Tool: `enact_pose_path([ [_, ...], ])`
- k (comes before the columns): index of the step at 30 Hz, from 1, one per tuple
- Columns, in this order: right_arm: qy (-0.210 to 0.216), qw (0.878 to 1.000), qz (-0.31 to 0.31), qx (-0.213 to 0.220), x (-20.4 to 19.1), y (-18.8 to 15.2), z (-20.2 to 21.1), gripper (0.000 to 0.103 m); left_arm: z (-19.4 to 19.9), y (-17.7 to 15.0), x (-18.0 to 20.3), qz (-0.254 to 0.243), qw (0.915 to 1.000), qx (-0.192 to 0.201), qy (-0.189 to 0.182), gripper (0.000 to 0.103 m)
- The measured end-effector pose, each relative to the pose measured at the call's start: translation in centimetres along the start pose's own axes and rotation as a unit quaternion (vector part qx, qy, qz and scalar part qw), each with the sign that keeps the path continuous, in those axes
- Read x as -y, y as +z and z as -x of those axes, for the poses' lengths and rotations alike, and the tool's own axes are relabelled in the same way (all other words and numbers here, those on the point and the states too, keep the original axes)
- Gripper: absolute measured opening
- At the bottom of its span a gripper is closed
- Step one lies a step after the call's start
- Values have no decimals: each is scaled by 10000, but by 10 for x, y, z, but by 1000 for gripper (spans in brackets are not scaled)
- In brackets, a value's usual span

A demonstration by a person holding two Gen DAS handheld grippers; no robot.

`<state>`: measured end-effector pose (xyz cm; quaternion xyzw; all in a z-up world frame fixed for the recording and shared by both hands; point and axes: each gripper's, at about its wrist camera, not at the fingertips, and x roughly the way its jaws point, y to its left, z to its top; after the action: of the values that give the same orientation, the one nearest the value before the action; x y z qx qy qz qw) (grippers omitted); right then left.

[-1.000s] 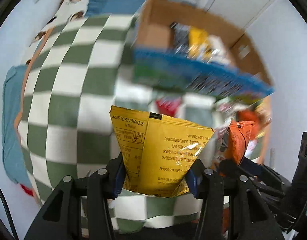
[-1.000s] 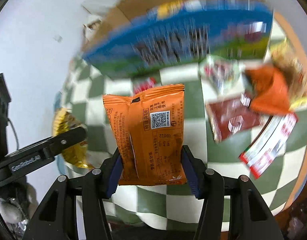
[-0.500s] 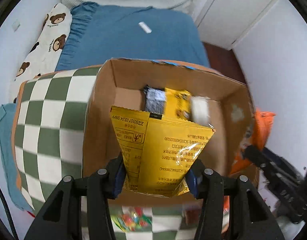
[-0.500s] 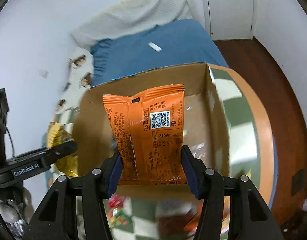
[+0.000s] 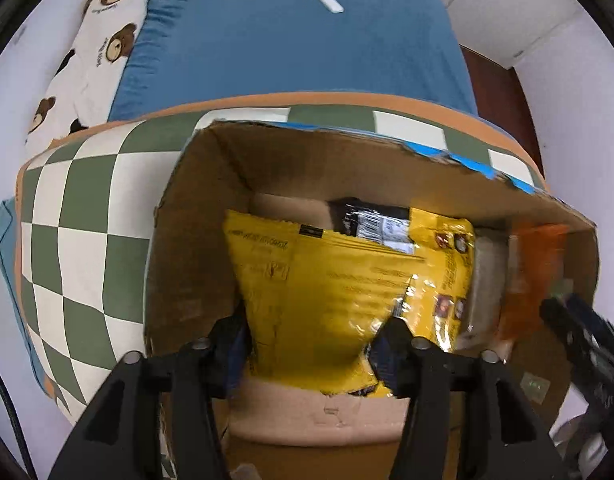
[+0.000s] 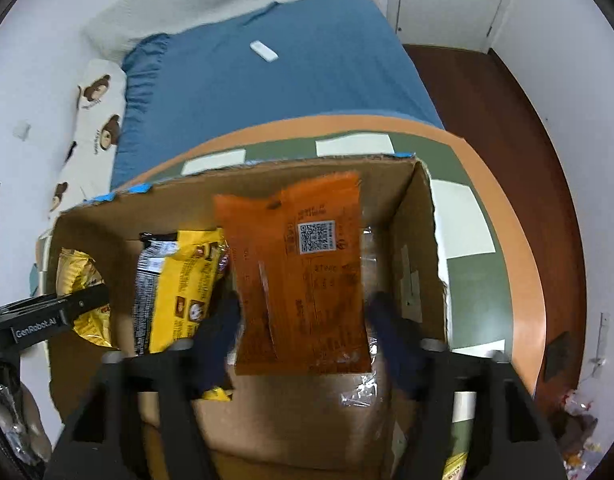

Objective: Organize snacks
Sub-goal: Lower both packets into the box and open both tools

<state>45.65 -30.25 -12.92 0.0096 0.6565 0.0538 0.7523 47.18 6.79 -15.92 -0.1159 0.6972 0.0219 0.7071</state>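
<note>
Both grippers point down into an open cardboard box [image 5: 195, 240]. My left gripper [image 5: 311, 340] has its jaws opening around a yellow snack packet [image 5: 327, 288], which looks blurred and loose between the pads. My right gripper [image 6: 303, 320] is opening too. The orange snack packet [image 6: 303, 272] hangs between its fingers with a gap on each side, over the right half of the box [image 6: 411, 240]. A yellow and black packet [image 6: 183, 292] lies on the box floor between the two. The left gripper's finger [image 6: 67, 312] shows at the left of the right wrist view.
The box stands on a table with a green and white chequered cloth [image 5: 79, 220] and an orange rim. Beyond it lie a blue bed [image 5: 291, 40] and a bear-print pillow [image 5: 99, 48]. Dark wooden floor [image 6: 487, 100] is at the right, with wrappers [image 6: 579, 408] low down.
Both grippers travelled from above the loose snacks on the cloth to inside the box mouth. Their jaws have spread, and the orange packet now hangs free of the right pads.
</note>
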Motion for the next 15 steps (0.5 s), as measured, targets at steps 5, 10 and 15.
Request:
enact_pose_path([
  [5,4,9999,2,-141,-3,-2,-11,96,-3,1,4,-88,9999,9,-61,93],
  [10,-71,9999,77,-129,-8,-17,-11,96,-4,-8,13,-196,9998,20,-46,93],
  [15,-157,9997,156,-61,-17,-37,-5,96,-2,-25,14,-173,9998,72,-41,93],
])
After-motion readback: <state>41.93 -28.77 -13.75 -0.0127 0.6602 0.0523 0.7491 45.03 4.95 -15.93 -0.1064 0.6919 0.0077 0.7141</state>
